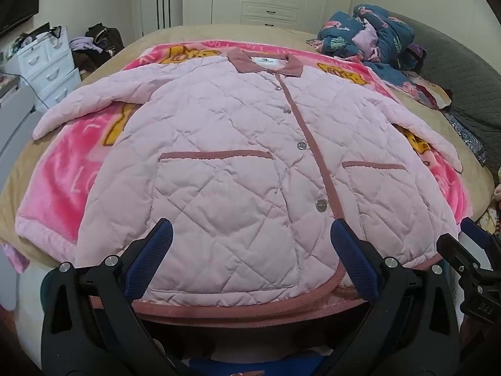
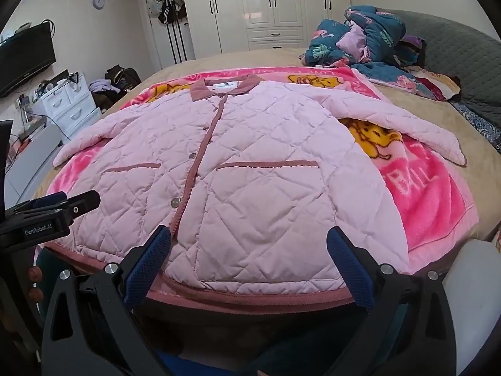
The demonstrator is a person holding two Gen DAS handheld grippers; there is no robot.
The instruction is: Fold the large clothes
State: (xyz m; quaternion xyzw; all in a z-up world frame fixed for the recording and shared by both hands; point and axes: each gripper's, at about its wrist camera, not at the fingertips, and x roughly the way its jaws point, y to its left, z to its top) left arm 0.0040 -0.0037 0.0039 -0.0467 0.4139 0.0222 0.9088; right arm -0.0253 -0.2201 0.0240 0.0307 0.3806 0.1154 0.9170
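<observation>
A pale pink quilted jacket (image 1: 238,144) (image 2: 250,163) lies flat and buttoned on the bed, front up, collar at the far end, both sleeves spread out to the sides. Its dusty-rose hem runs along the near edge. My left gripper (image 1: 250,235) hovers over the hem's left half, jaws wide open, nothing between the blue pads. My right gripper (image 2: 249,241) hangs over the hem's right half, also open and empty. The right gripper's body shows at the left wrist view's right edge, and the left gripper's body at the right wrist view's left edge.
Under the jacket lies a bright pink cartoon blanket (image 1: 72,163) (image 2: 429,194) on a beige bed (image 2: 482,169). A heap of teal patterned bedding (image 1: 372,34) (image 2: 363,40) sits at the far right by a grey headboard (image 2: 463,62). White drawers (image 1: 47,62), a television (image 2: 25,59) and wardrobes (image 2: 266,6) stand beyond.
</observation>
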